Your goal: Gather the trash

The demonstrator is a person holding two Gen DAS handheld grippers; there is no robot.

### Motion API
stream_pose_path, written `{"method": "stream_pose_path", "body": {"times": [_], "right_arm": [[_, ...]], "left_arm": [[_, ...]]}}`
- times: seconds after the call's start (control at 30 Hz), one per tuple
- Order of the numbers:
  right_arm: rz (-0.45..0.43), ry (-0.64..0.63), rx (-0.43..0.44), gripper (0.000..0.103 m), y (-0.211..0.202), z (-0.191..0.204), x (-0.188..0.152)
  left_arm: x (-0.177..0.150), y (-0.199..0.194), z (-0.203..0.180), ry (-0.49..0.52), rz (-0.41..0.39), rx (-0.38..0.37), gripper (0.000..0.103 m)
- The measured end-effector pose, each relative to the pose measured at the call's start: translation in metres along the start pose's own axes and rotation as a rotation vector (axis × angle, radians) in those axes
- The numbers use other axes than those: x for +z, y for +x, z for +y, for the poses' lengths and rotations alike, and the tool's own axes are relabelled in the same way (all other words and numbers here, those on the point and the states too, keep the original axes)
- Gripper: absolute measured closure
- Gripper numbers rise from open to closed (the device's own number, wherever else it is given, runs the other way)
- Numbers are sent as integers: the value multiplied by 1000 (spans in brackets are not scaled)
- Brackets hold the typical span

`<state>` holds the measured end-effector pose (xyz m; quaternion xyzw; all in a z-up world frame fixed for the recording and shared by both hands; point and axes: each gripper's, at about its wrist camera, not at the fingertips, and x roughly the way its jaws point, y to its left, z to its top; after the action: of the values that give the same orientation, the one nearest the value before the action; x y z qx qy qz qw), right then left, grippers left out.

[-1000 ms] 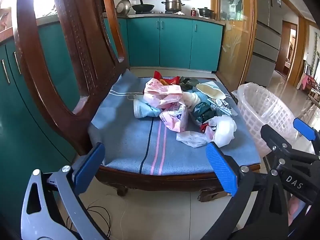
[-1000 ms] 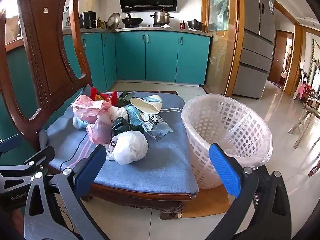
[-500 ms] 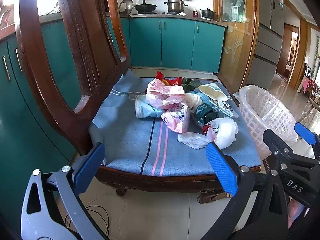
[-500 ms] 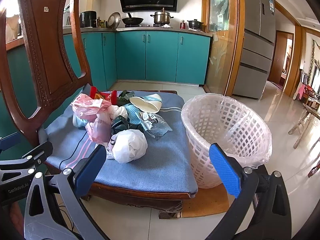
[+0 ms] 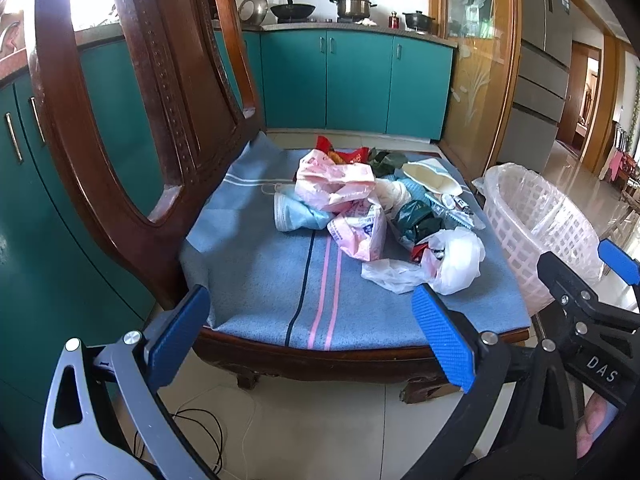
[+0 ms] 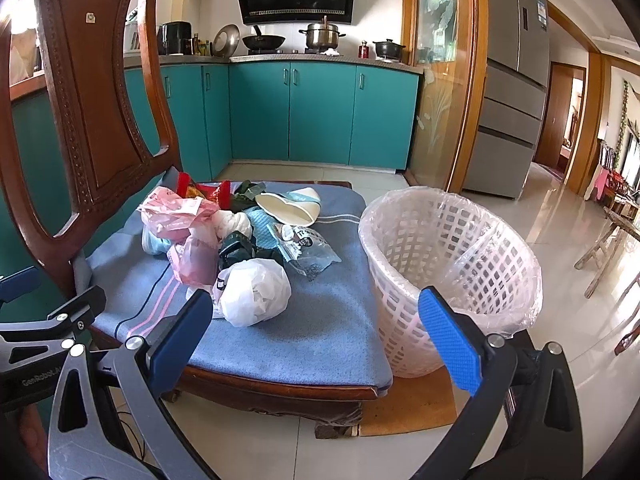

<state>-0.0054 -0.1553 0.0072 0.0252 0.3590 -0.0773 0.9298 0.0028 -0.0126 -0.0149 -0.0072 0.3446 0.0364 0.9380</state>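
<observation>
Both grippers, left (image 5: 312, 344) and right (image 6: 316, 340), jaws wide, empty. White bag (image 6: 256, 298): light, soft, slippery; pinch a bunched fold near its top.

Both wrist views face the chair (image 5: 280, 280) seat from its front, sharing the basket (image 6: 452, 272)

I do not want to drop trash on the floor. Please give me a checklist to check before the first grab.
1. Left gripper open and holding nothing: ok.
2. Right gripper open and holding nothing: ok.
3. White basket lined with a bag, mouth open, beside the chair cushion: ok.
4. White plastic bag nearest the front edge, nothing lying on top of it: ok.
5. Bag tied shut so nothing spills: cannot tell.
6. Trash pile all on the cushion, none on the visible floor: ok.
</observation>
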Motion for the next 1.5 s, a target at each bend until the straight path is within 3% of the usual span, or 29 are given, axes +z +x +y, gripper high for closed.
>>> {"method": "stream_pose_path", "body": {"times": [0.13,1.5], "right_arm": [[-26,-15,-1,2,-6,1,0],[-15,-14,17,2,-4,3,-2]], "left_arm": [[0,-8,0,3,-34,-5,2],[0,-2,3,-17,-3,-4,2]]}}
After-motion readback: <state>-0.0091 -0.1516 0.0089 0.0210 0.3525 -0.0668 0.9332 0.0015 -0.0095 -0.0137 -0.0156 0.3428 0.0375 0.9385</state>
